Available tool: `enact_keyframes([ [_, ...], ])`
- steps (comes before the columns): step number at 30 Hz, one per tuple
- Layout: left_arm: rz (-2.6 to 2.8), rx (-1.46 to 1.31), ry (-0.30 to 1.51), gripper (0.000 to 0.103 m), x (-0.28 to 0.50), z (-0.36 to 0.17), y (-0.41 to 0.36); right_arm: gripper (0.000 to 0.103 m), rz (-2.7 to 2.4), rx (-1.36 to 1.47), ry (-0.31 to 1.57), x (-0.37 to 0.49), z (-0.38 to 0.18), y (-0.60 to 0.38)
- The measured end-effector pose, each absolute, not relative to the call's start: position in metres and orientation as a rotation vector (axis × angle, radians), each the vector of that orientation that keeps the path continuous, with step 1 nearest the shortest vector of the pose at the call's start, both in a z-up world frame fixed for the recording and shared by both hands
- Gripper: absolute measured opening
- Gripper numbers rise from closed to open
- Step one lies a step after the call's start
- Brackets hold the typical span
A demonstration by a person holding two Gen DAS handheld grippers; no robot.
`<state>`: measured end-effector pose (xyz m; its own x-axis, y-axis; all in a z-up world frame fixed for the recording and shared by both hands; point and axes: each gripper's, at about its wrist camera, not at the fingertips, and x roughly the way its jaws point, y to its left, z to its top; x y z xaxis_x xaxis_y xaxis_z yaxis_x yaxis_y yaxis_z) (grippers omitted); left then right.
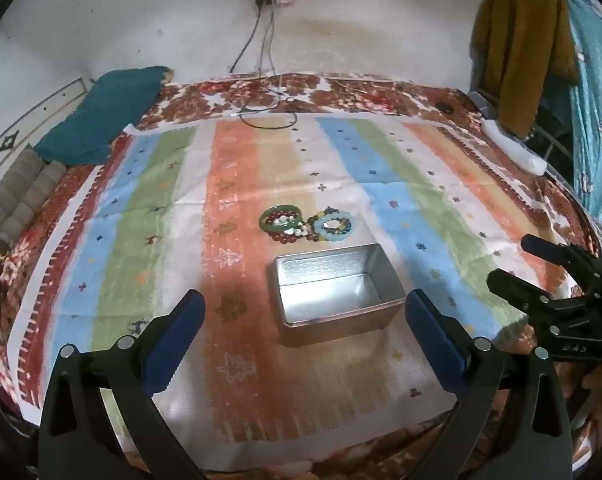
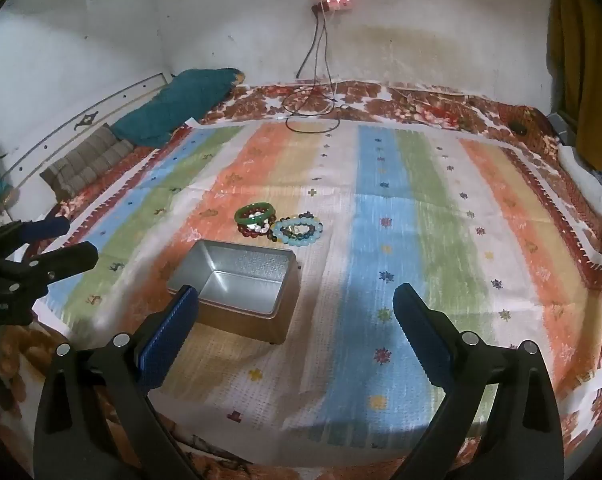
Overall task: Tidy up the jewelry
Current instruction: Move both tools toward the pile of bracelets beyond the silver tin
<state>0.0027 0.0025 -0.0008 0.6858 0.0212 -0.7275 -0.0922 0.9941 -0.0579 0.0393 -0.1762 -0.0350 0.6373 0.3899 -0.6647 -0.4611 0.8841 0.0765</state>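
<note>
1. On the striped cloth [image 1: 173, 184] covering the bed, an open metal tin [image 1: 335, 292] is seen near the middle, and it appears to hold nothing.
2. Just beyond the tin's far edge, a cluster of bracelets [image 1: 307, 224] is laid on the cloth: a green bangle [image 1: 281, 216] on the left, dark red beads beneath it, a pale blue beaded ring [image 1: 335, 226] on the right.
3. The left gripper [image 1: 305, 312] is held wide apart, nothing between its blue pads, with the tin framed between them.
4. The right gripper [image 2: 297, 312] is likewise spread wide and holds nothing; its left pad overlaps the tin's near left corner in the right wrist view.
5. Only in the left wrist view is the right gripper seen from outside, at the right edge.
6. Only in the right wrist view is the left gripper seen at the left edge, beside the cloth's border.
7. A teal pillow [image 2: 177, 108] lies at the far left, and cables [image 2: 313, 112] trail from a wall socket onto the bed.
</note>
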Motion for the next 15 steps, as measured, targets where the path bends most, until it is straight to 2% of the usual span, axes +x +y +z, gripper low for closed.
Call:
enact_keyframes([
  [15,0.111,-0.143,0.793,0.097,0.001,0.003,0.017,0.099,0.494,-0.095,0.725,0.042,-0.038,-0.175],
])
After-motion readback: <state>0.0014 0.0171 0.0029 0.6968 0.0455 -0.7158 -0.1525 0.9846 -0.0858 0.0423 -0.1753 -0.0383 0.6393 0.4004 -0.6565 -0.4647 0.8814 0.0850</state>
